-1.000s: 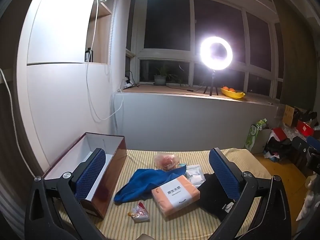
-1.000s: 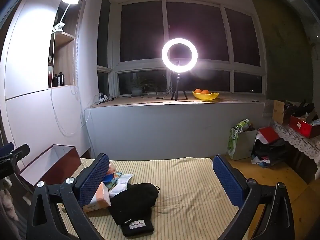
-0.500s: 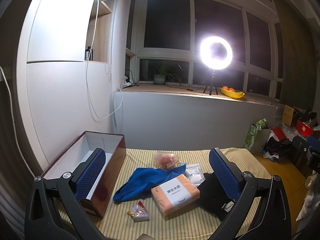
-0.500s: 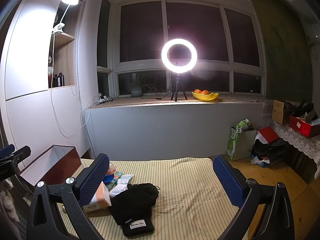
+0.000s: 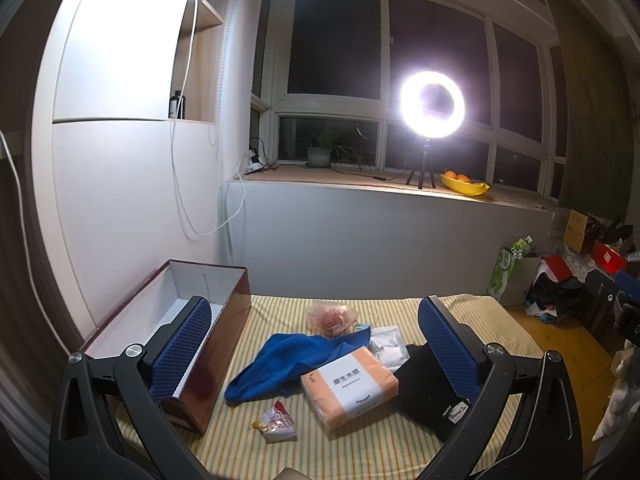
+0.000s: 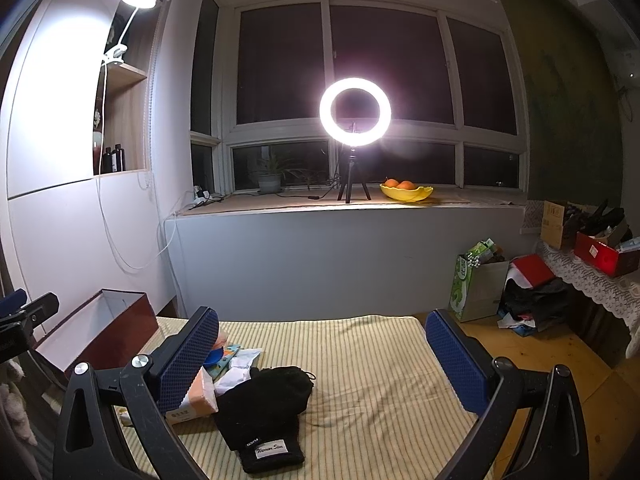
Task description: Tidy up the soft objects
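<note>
Left wrist view: left gripper (image 5: pixel 314 354) jaws spread wide, nothing between them, held above the striped bedspread (image 5: pixel 360 444). Readable text: orange tissue pack (image 5: pixel 349 385), lower centre, white label with Chinese characters "原生木浆"; smaller print below it is illegible. Black garment (image 5: pixel 430 396), lower right, partly behind the right finger, has a small white tag reading roughly "Warrior Star". Blue towel (image 5: pixel 298 358), crumpled, just left of the tissue pack and touching it. Clear bag with pinkish-red contents (image 5: pixel 330 316) above the towel; white plastic packet (image 5: pixel 388 346) to its right, touching the black garment's edge. Small red-white snack wrapper (image 5: pixel 276 424), bottom centre, apart from the pile; its print is unreadable. Open maroon box (image 5: pixel 222 328), white inside, at left edge of the bed, behind the left finger.

Right wrist view: right gripper (image 6: pixel 322 358) also wide open, holding nothing. Black garment (image 6: pixel 266 398), lower centre-left, tag reads "Warrior Star" with a vertical white mark beside it, too small to read. Tissue pack (image 6: pixel 198 394) mostly hidden behind the left finger. Maroon box (image 6: pixel 114 332) at far left. Right half of the bedspread (image 6: pixel 380 380) bare.
</note>
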The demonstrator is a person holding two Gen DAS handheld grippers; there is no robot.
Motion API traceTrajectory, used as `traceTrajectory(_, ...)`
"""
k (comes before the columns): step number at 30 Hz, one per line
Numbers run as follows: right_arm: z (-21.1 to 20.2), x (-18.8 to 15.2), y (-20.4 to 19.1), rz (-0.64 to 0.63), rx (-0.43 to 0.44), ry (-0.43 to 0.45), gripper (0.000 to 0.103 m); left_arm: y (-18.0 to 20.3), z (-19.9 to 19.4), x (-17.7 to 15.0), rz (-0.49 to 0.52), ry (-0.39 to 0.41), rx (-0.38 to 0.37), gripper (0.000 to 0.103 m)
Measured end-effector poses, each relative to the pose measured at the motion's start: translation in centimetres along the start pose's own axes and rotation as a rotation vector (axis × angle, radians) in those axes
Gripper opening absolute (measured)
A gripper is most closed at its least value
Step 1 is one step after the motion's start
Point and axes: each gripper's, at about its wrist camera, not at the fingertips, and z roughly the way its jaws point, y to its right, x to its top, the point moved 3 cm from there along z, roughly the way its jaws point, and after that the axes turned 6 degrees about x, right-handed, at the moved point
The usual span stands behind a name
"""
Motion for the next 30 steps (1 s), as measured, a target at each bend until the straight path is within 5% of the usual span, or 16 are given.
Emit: traceTrajectory(30,0.26,-0.72,0.09,-0.006,-0.004,-0.006,0.102,-0.01,0.31,-0.65,-0.004,-0.016,-0.004,0.102)
